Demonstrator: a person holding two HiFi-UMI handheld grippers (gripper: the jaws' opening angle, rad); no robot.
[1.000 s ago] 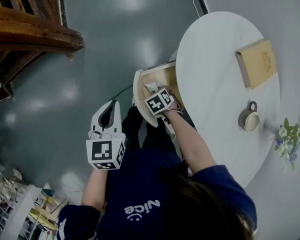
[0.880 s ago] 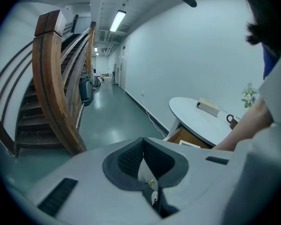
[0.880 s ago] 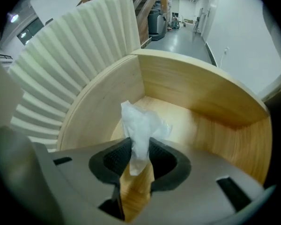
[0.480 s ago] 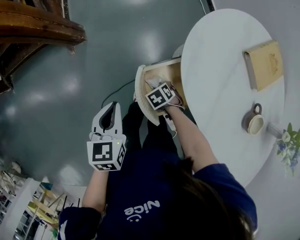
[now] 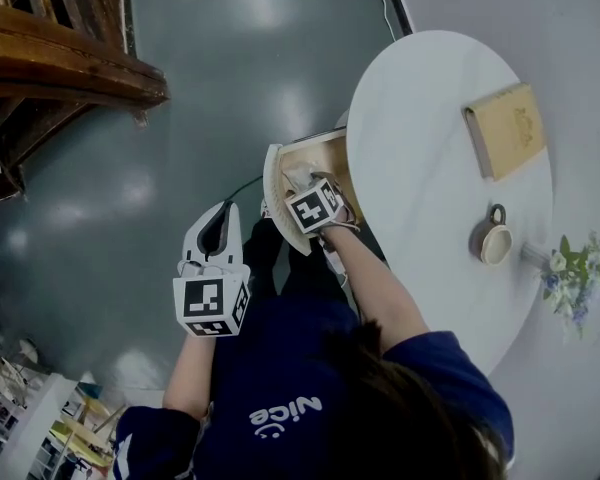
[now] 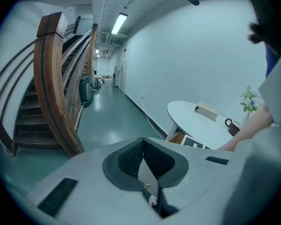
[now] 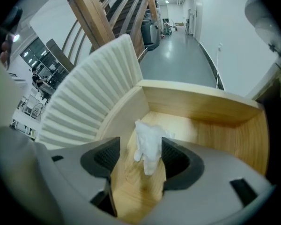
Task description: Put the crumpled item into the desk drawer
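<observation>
Right gripper [image 5: 298, 180] points steeply down into the open drawer [image 5: 325, 146], which sticks out from under the round white table [image 5: 430, 168]. In the right gripper view its 2 jaws [image 7: 140, 159] have just been opening and now stand wide apart. The crumpled item [image 7: 149, 146], a white wad, lies between them on the wooden drawer [image 7: 201, 109] floor, not clamped. It sits close against the pad on that view's right side, and I cannot tell whether it touches; there is a clear gap to the other pad. In the head view the crumpled item [image 5: 298, 174] shows as a pale lump inside the drawer, just ahead of the gripper's marker cube. The ribbed white front [image 7: 89, 97] of the drawer curves up on the left of the right gripper view. Left gripper [image 5: 222, 213] hangs over the grey floor, well apart from the drawer, near the person's left side. In the left gripper view its 2 jaws [image 6: 143, 146] are pressed together with nothing between them. On the table: 1 tan book [image 5: 505, 130], 1 cup [image 5: 494, 243] and flowers [image 5: 572, 278] at the edge. A wooden staircase [image 6: 56, 88] stands off to the left.
</observation>
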